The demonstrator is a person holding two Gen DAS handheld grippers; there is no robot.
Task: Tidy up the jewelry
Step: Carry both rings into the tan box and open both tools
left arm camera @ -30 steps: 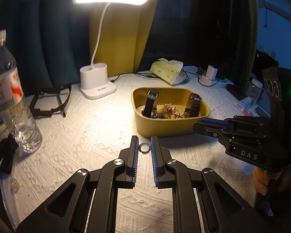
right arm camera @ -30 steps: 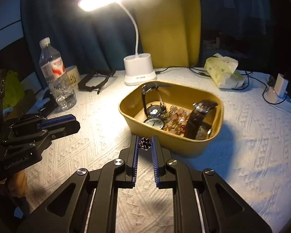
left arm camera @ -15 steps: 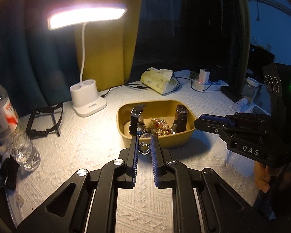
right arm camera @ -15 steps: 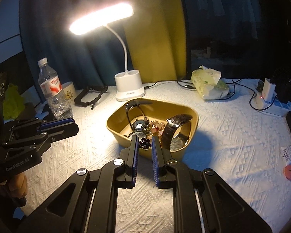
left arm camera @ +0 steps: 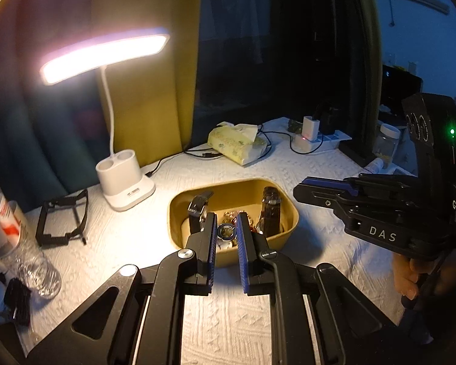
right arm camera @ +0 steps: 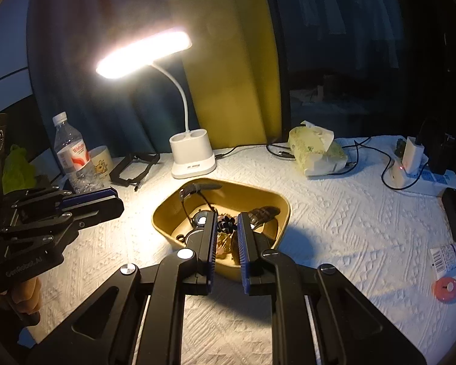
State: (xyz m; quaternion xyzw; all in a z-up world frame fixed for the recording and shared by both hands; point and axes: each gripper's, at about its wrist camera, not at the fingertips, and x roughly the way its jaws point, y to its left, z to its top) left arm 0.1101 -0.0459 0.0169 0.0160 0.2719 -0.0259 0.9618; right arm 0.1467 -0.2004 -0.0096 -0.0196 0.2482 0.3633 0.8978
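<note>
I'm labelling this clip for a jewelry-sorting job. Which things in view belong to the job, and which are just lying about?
Part of the job:
- ring in the left claw
- dark flower-shaped piece in the right claw
- yellow tray holding watches

Lying about:
- desk lamp
- water bottle
- tissue pack
- charger

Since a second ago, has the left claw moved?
Yes. The left claw, gripping the ring, has advanced over the yellow tray, previously ahead of it.

Ahead of our right gripper [right arm camera: 226,223], the white-clothed table [right arm camera: 334,213] carries a yellow tray [right arm camera: 276,200], lamp base [right arm camera: 191,155], tissue pack [right arm camera: 316,150] and bottle [right arm camera: 73,155].
</note>
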